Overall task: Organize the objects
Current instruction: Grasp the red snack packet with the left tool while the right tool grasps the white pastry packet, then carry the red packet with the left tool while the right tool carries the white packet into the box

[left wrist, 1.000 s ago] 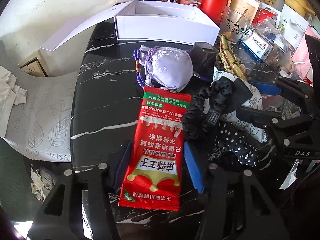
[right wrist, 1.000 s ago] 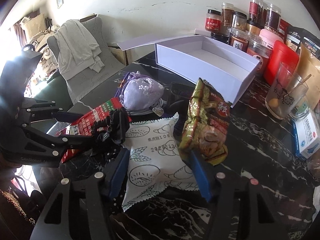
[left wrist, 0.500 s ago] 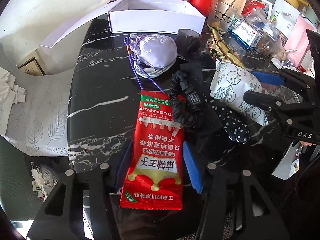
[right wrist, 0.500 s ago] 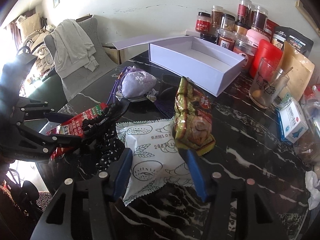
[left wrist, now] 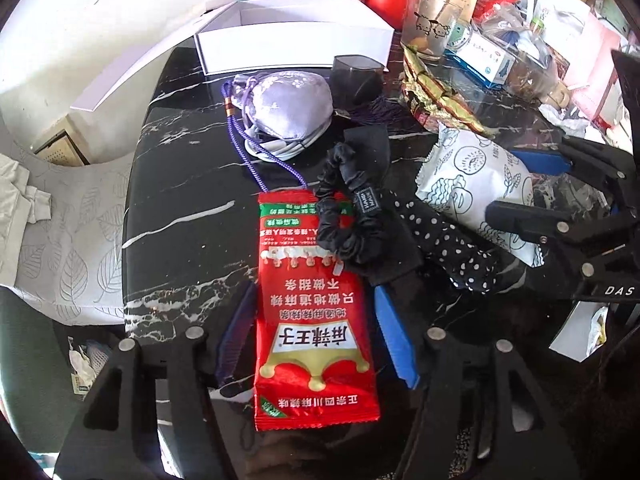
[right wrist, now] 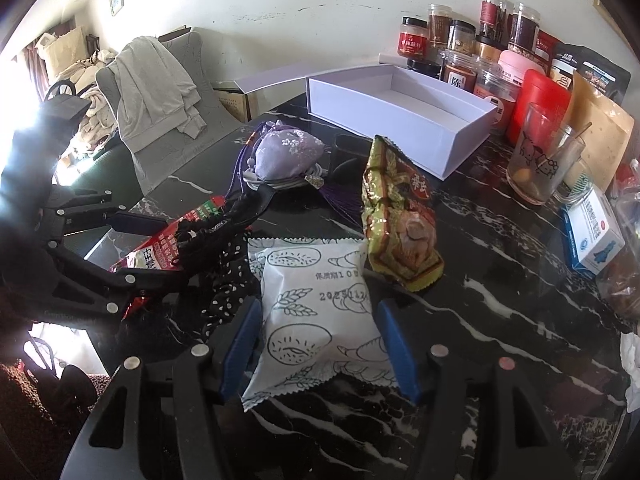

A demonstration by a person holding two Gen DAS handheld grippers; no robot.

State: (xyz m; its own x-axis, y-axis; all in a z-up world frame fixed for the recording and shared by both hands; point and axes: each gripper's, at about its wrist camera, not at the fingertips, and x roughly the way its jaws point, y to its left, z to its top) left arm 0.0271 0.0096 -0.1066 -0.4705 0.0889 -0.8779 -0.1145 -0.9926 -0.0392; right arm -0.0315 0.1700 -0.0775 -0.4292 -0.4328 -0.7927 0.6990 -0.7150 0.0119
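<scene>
1. Left gripper [left wrist: 316,332] spread, straddling red snack packet [left wrist: 316,320] at the tabletop [left wrist: 192,216] near edge.
2. Right gripper [right wrist: 316,340] spread around white pastry packet [right wrist: 320,316].
3. Open white box [right wrist: 400,112] at the far edge.

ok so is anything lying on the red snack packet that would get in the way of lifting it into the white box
Yes. A black scrunchie lies across the far end of the red snack packet, which sits between the fingers of the left hand-held gripper. A lilac pouch sits between the packet and the white box.
</scene>
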